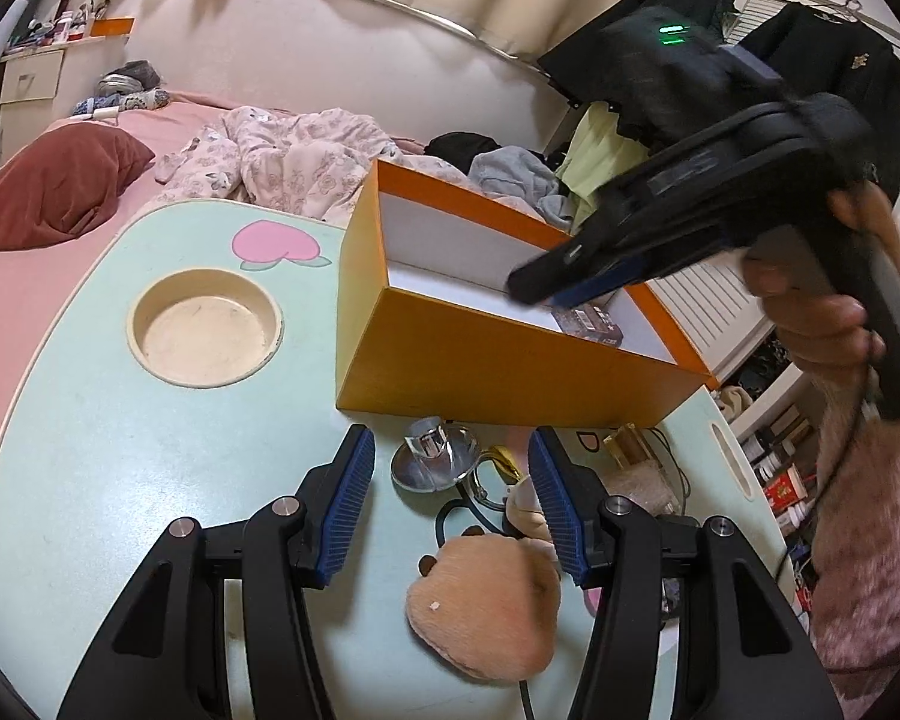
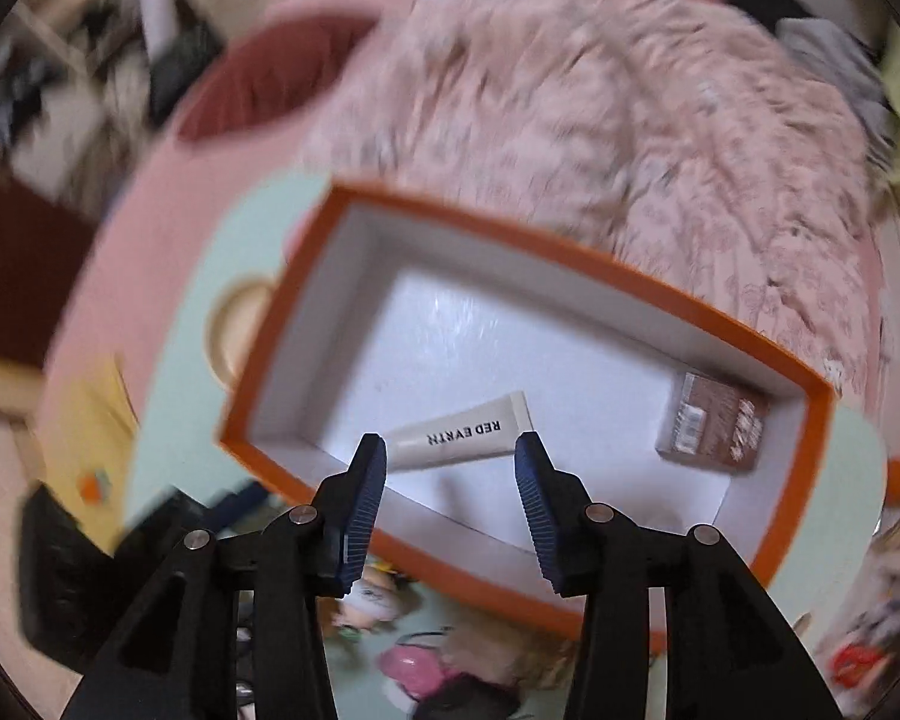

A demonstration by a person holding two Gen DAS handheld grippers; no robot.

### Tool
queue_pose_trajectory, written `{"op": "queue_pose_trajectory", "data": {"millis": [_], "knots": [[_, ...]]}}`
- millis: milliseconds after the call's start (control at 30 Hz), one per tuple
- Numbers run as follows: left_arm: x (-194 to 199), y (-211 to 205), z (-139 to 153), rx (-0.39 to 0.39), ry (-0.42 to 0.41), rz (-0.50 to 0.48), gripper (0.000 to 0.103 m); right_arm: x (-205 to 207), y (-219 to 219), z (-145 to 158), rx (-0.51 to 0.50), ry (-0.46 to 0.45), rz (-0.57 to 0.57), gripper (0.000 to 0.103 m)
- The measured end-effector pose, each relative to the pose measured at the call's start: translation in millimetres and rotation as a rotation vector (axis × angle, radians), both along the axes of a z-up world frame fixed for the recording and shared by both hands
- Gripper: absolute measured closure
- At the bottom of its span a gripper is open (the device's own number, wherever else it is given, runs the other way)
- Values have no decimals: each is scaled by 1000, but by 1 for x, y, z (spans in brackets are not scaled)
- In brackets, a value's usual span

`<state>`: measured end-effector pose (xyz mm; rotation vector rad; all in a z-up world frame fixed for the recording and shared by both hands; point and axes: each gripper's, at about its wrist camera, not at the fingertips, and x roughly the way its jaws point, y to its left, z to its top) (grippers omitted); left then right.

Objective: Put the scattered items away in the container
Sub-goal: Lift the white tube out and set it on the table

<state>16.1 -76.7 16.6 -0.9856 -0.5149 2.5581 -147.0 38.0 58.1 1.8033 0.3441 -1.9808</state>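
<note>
An orange cardboard box (image 2: 606, 267) with a smooth white lining stands on a pale green table (image 1: 90, 420). Seen from above in the right wrist view, its floor holds a white tube (image 2: 462, 433) printed with black lettering, lying flat with its long axis running across the box, crimped end to the right, and a brown rectangular carton (image 2: 714, 429) in the right-hand corner. The right gripper (image 2: 450, 450) hangs over the box with its ribbed blue pads apart; the tube lies below them, released. The left wrist view shows only the carton inside the box (the tube is hidden by the near wall). That view alone shows the left gripper (image 1: 450, 450), jaws apart and empty, over a faceted glass bottle (image 1: 432, 456) and a tan plush toy (image 1: 486, 606), both outside the box.
</note>
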Motion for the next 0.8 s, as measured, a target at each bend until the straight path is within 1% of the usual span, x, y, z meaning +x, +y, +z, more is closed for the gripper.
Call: {"op": "queue_pose_trajectory", "data": {"millis": [33, 100, 200, 267, 367, 467, 533, 600, 700, 733, 800], "knots": [[0, -1, 0, 4, -1, 1, 49, -4, -3, -6, 22, -31, 17, 59], [1, -2, 0, 9, -1, 2, 49, -8, -12, -17, 78, -89, 90, 59], [2, -3, 0, 21, -7, 2, 49, -12, -15, -23, 136, -97, 149, 59], [2, -5, -1, 33, -11, 5, 49, -14, -12, -27, 142, -122, 145, 59], [1, -9, -3, 69, -27, 4, 49, -17, 1, -34, 101, -215, 99, 59], [-4, -14, -8, 116, -66, 1, 49, -18, 9, -41, 28, -319, 59, 59], [-8, -19, -12, 154, -97, 7, 49, -23, 14, -47, -12, -358, 2, 59], [-12, -25, -17, 199, -124, 12, 49, -32, 18, -53, -58, -380, -64, 59], [-13, -33, -20, 263, -133, 17, 49, -49, 20, -52, -117, -356, -124, 58], [-13, -35, -20, 272, -131, 20, 49, -53, 19, -52, -129, -356, -133, 58], [-12, -35, -20, 272, -131, 26, 49, -56, 15, -52, -114, -356, -121, 58]]}}
